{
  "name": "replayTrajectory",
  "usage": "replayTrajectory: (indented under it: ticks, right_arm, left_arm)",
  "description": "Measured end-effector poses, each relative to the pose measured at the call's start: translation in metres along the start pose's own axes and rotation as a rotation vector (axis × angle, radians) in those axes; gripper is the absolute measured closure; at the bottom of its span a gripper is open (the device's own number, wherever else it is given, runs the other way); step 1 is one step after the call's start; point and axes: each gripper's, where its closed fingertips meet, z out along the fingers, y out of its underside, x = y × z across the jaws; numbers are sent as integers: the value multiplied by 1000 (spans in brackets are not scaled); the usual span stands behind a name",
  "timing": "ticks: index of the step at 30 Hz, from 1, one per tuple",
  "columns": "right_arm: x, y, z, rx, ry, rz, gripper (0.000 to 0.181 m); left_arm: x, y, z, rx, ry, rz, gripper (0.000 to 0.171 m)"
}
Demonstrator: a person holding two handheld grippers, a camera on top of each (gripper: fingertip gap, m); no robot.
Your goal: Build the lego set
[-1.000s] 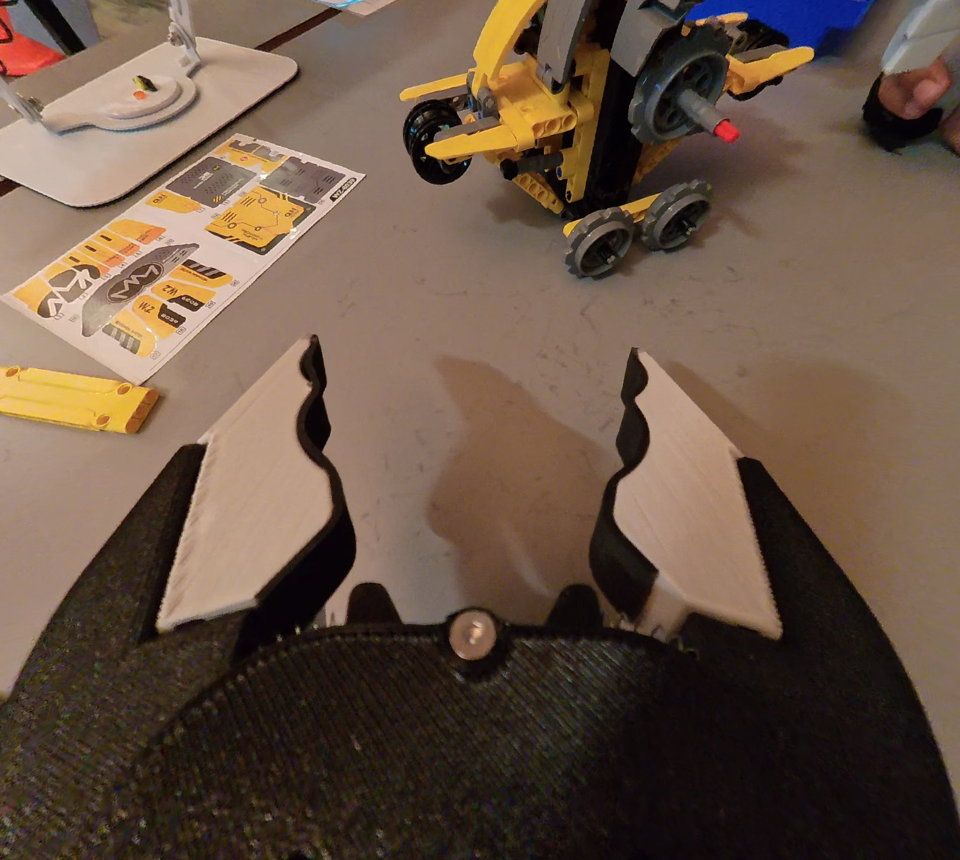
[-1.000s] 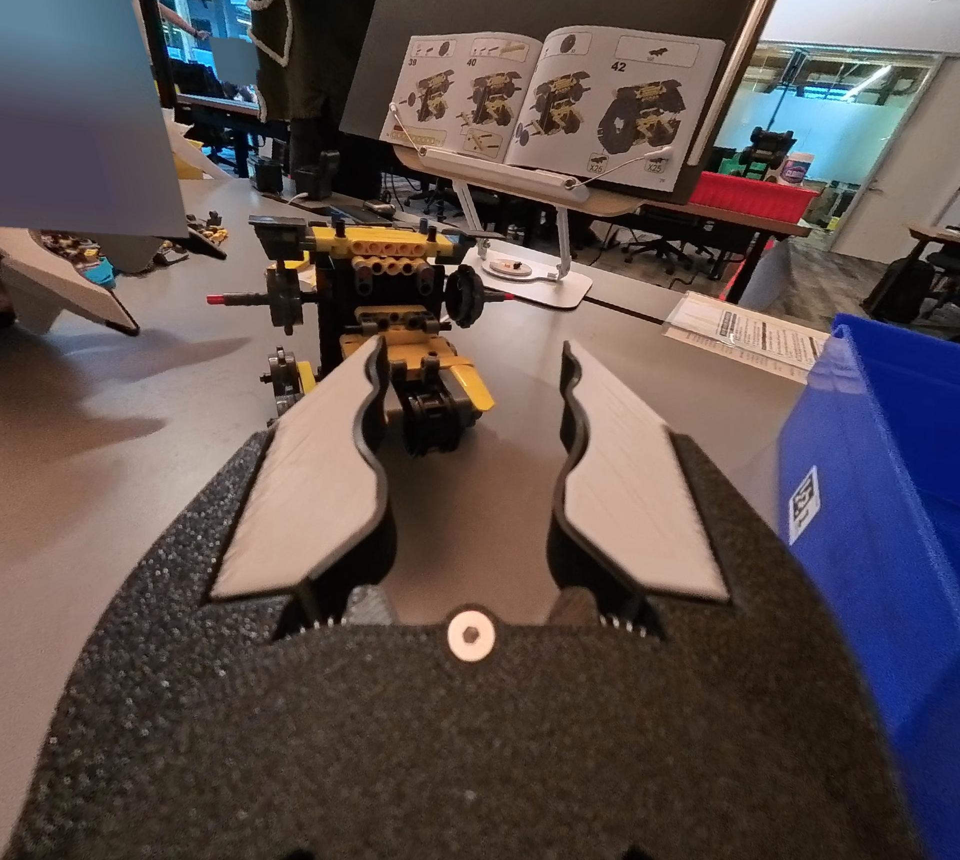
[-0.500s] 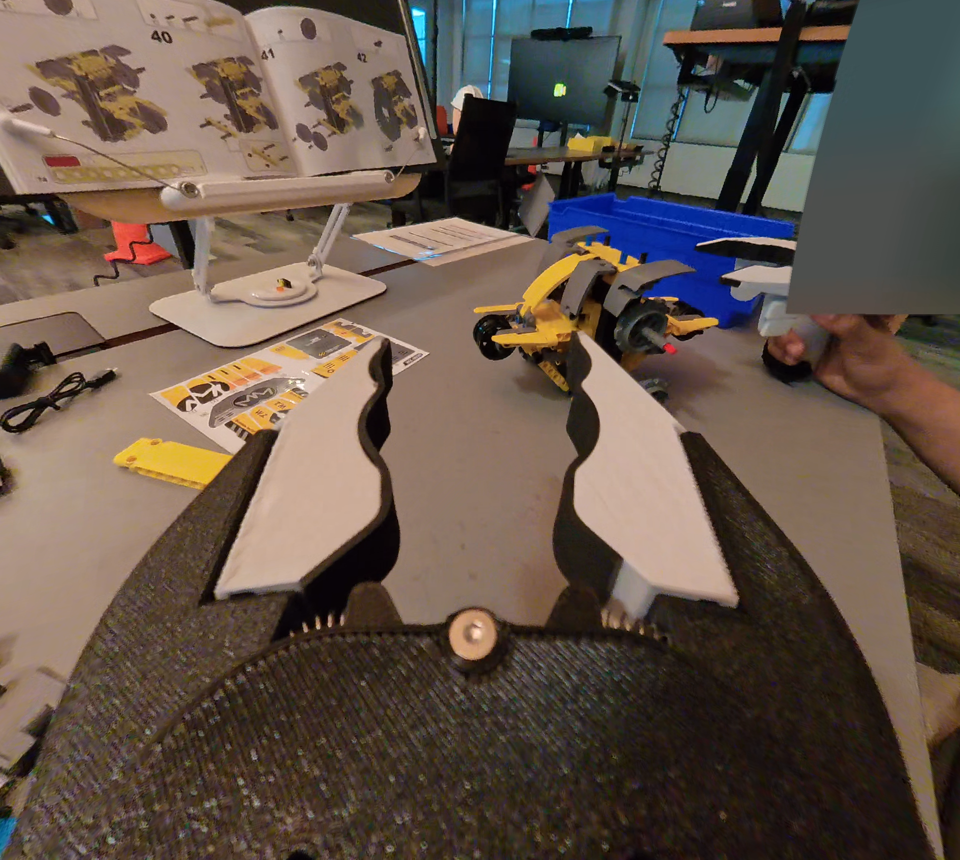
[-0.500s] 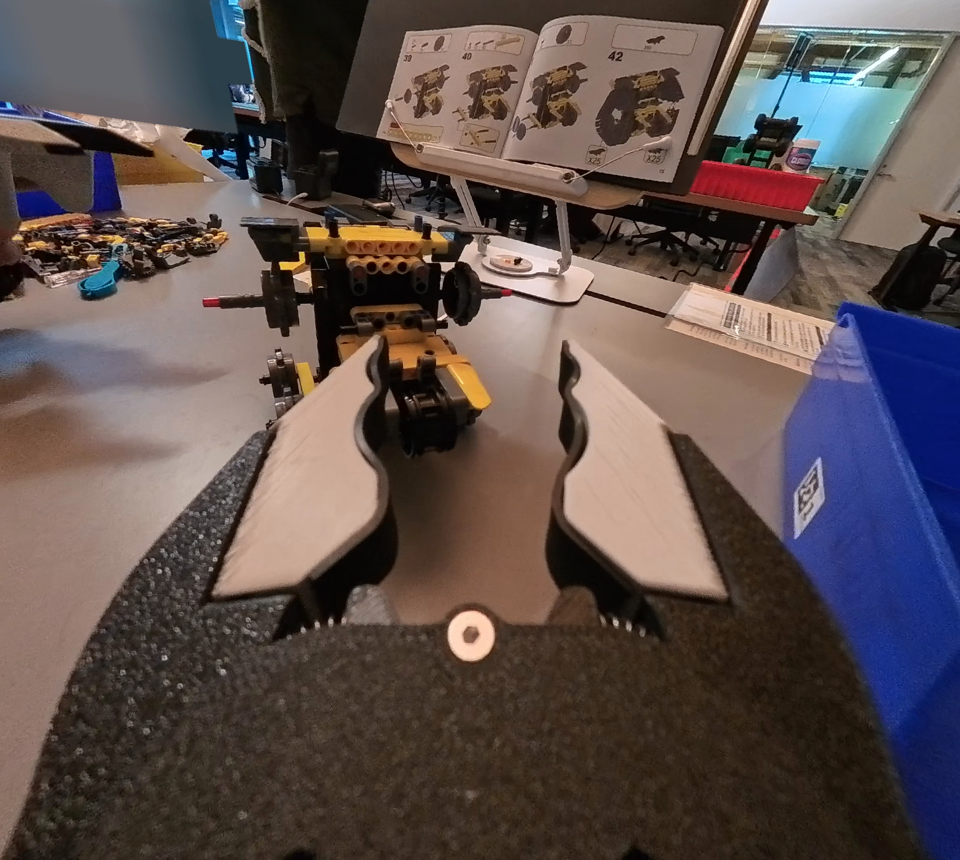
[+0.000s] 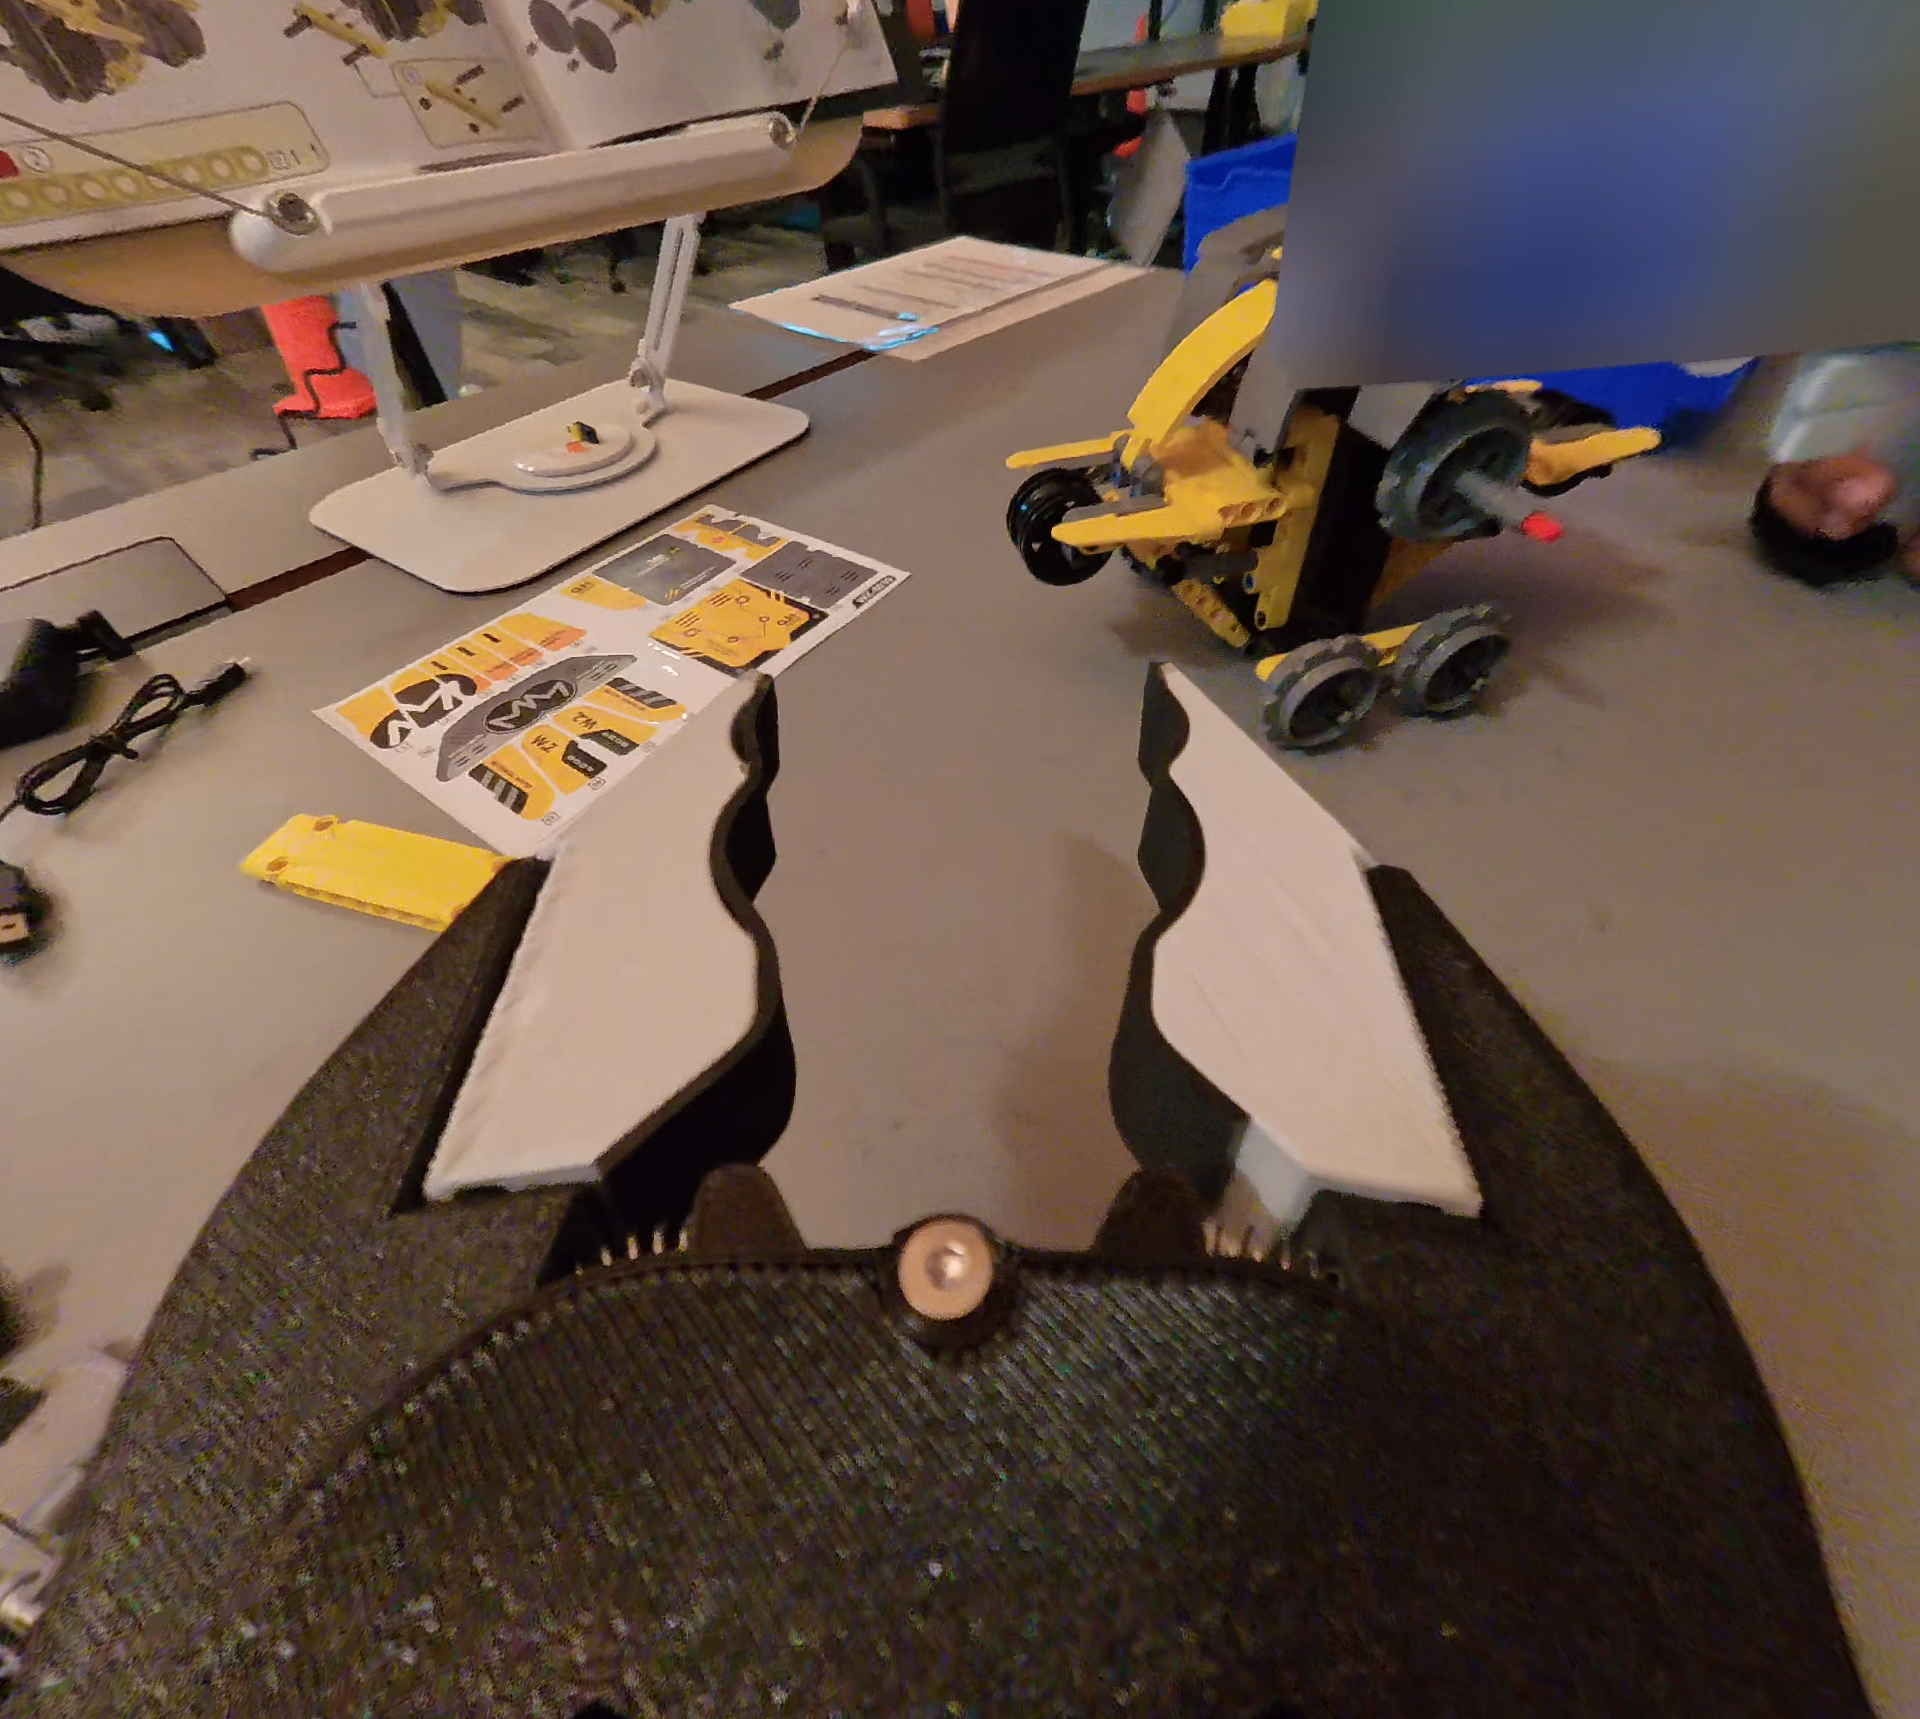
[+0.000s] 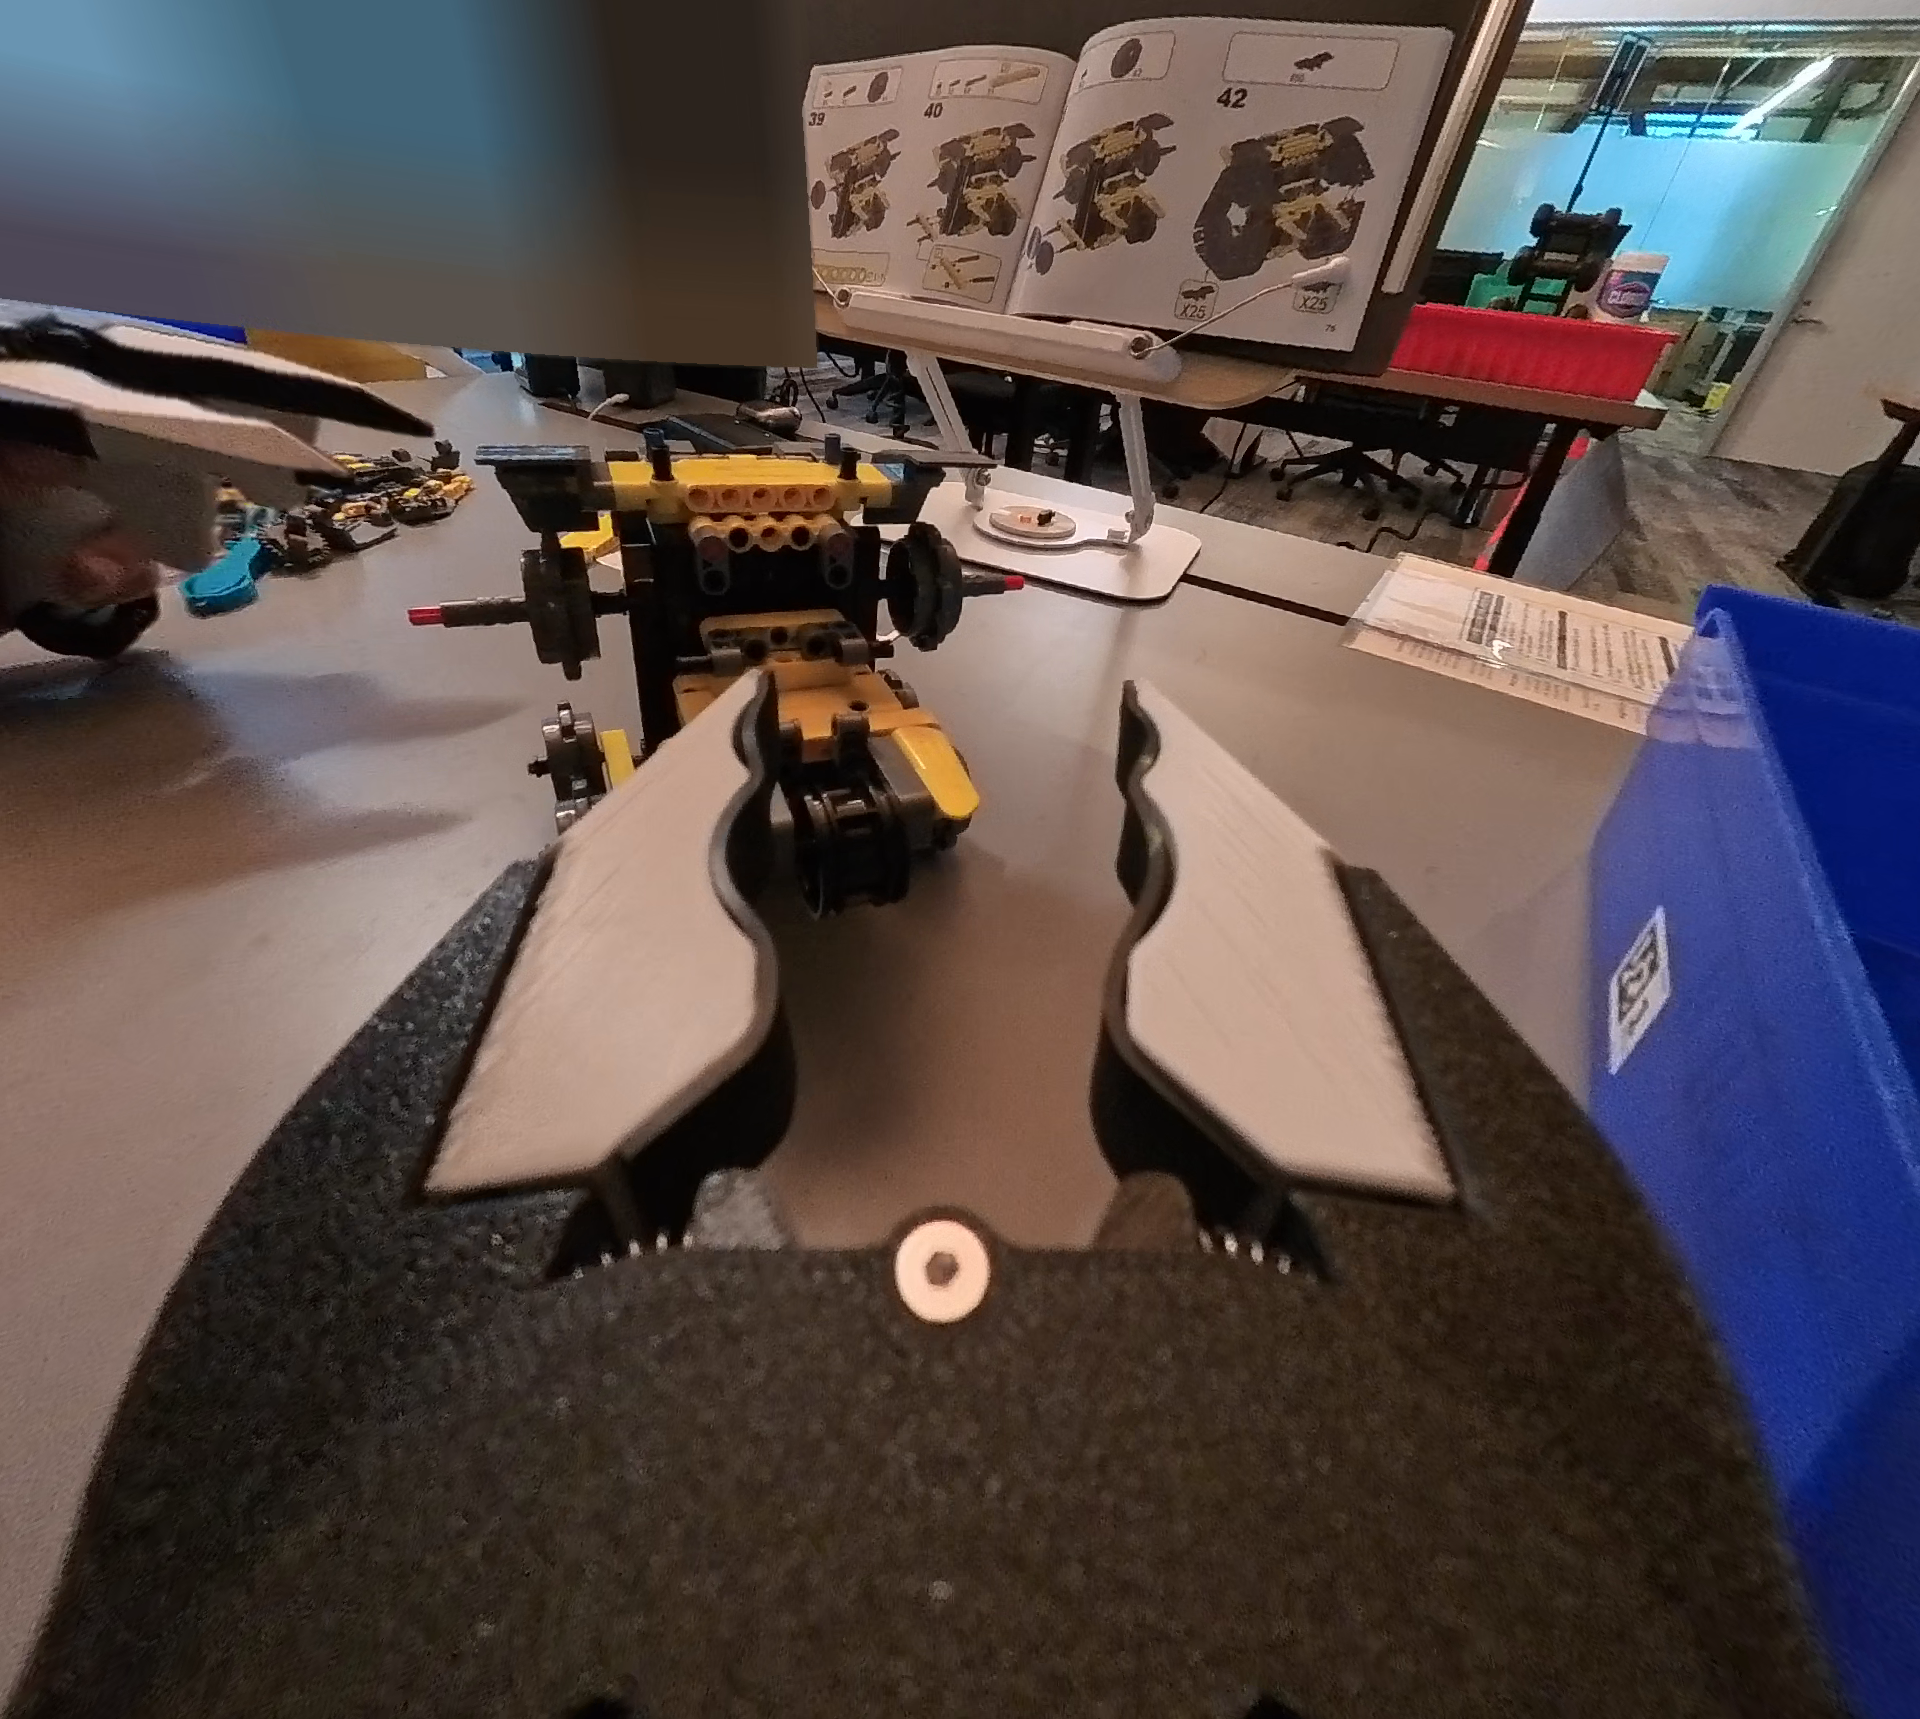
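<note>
A yellow, black and grey brick-built vehicle model stands on the grey table, also in the right wrist view. My left gripper is open and empty above the table, left of and short of the model. A yellow flat beam lies by its left finger. My right gripper is open and empty, low over the table, its left finger just in front of the model's front wheel. The left gripper also shows at the far left of the right wrist view.
A sticker sheet lies ahead left of the left gripper. A white book stand holds an open instruction booklet. A blue bin stands close on the right. Loose bricks and a black cable lie farther left. The left tips stand about 15 centimeters off the yellow flat beam.
My left gripper swung up and tilted back down, ending farther left, its jaws narrowing then widening. The right gripper stayed almost still; the left gripper drifted at its far left.
</note>
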Motion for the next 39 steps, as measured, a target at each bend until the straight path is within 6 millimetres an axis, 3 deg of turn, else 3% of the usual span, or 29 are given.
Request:
replayTrajectory:
  ticks: [4,20,28,33,39]
  right_arm:
    - [0,1,1,-6,-4,2,117]
    - [1,4,3,-28,-21,32,117]
    - [-1,2,2,-14,-22,13,117]
    - [-8,-1,1,4,-33,-30,117]
    - [-12,0,1,0,-30,-68,118]
  left_arm:
    - [2,8,8,-64,12,1,101]
    - [-11,12,11,-92,-10,-91,95]
    - [-5,16,14,-124,-63,35,84]
    - [-15,22,0,-159,-141,79,78]
    - [-27,-2,-21,-9,-158,-43,77]
